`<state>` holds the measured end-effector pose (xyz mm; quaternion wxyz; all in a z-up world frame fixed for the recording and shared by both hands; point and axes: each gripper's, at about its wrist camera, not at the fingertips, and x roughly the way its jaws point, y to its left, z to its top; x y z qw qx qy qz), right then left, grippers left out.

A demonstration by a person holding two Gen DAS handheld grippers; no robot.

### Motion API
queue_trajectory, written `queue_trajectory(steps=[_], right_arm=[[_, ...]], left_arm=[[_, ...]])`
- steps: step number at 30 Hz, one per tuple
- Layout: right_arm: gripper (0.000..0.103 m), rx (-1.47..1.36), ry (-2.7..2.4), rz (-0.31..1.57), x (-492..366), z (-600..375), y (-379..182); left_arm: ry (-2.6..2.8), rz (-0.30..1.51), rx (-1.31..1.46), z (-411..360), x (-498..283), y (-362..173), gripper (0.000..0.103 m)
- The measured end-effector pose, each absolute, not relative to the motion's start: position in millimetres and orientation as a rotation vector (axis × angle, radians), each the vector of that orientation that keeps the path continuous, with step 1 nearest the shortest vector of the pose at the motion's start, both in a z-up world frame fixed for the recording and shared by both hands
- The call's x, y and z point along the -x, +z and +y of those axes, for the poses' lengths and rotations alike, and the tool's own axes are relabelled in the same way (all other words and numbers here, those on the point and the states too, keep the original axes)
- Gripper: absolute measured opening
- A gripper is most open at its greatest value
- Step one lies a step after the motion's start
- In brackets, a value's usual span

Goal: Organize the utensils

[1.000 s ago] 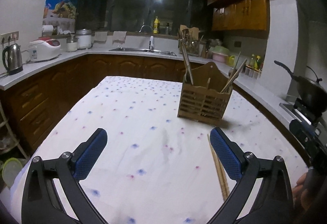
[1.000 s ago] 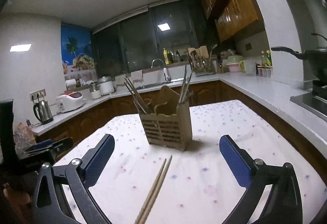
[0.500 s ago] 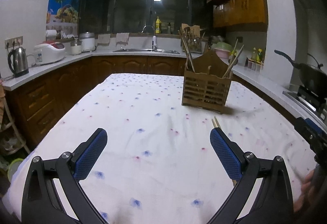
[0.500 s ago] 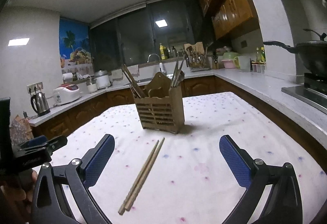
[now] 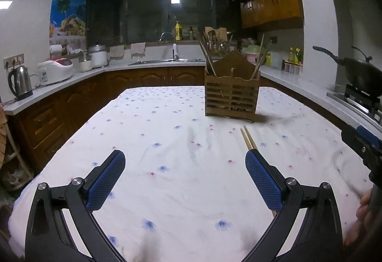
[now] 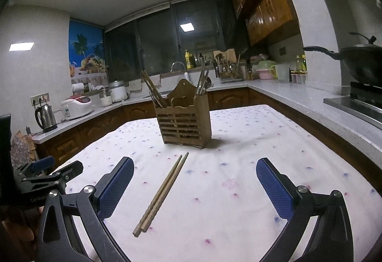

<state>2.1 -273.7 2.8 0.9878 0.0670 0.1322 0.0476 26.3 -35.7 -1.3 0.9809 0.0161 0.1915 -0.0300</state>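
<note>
A pair of wooden chopsticks lies loose on the white flower-print tablecloth, between the fingers of my right gripper, nearer its left finger. In the left wrist view the chopsticks run behind that gripper's right finger. A slatted wooden utensil holder stands upright beyond them with chopsticks and utensils in both side compartments; it also shows in the left wrist view. My left gripper is open and empty above the cloth. My right gripper is open and empty.
Kitchen counters run around the table. A kettle and a rice cooker stand at the left, a sink at the back, a wok on a stove at the right. The left gripper shows at the left edge of the right wrist view.
Both grippers have drawn back and lowered, so the holder looks farther off and more of the chopsticks shows. Both grippers stay open. The chopsticks and the holder have not moved.
</note>
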Motion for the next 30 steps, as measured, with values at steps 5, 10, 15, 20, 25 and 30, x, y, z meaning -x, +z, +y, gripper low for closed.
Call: queue_trajectory(steps=[5, 10, 15, 20, 25, 30], right_arm=[[0.103, -0.133, 0.097, 0.247, 2.1, -275.2, -0.9], [0.103, -0.127, 0.105, 0.239, 4.9, -274.2, -2.0], [0.103, -0.124, 0.103, 0.231, 6.6, -274.2, -0.8], [0.103, -0.124, 0.107, 0.229, 7.0, -274.3, -0.8], [0.103, -0.117, 0.109, 0.221, 7.8, -273.3, 0.4], [0.103, -0.114, 0.111, 0.215, 9.1, -271.8, 1.1]], left_arm=[[-0.055, 0.379, -0.040, -38.5, -24.2, -2.6, 0.103], [-0.050, 0.378, -0.041, -37.8, -23.9, -5.1, 0.103], [-0.050, 0.375, -0.044, -37.9, -23.6, -5.9, 0.103], [-0.050, 0.367, -0.040, -37.8, -22.2, -5.4, 0.103], [-0.047, 0.351, -0.044, -38.0, -19.3, -2.6, 0.103], [-0.042, 0.337, -0.053, -39.2, -17.5, -0.9, 0.103]])
